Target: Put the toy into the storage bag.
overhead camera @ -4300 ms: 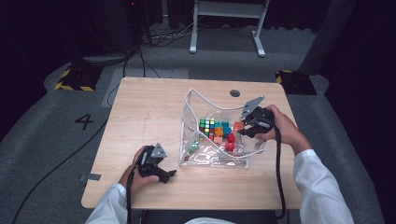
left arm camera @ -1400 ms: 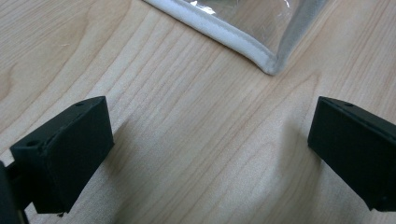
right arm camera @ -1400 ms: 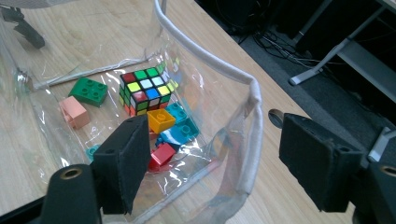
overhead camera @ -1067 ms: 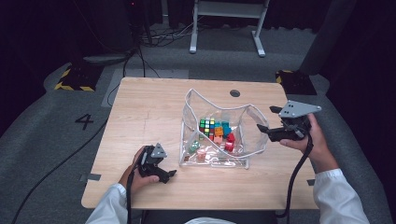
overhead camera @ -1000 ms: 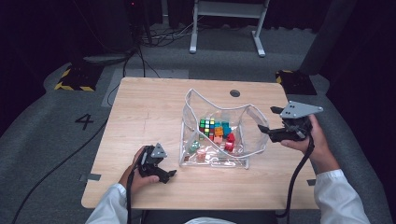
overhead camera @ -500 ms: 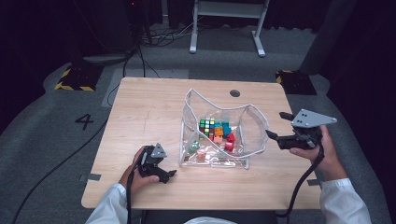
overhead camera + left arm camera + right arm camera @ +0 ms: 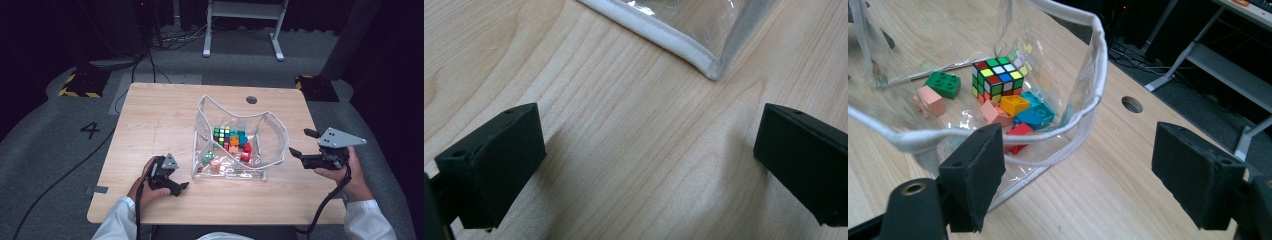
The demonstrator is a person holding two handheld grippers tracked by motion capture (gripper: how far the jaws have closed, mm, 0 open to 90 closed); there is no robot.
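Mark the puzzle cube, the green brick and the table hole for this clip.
puzzle cube (image 7: 998, 75): right gripper view, on its top face.
green brick (image 7: 944, 83): right gripper view, on its studded top.
table hole (image 7: 1132, 104): right gripper view, at its dark centre.

Left gripper view: clear bag (image 7: 684, 30) cut off by top edge, contents out of frame. High view: bricks (image 7: 235, 145) inside bag too small to count; person's sleeves cut by bottom edge below bag.
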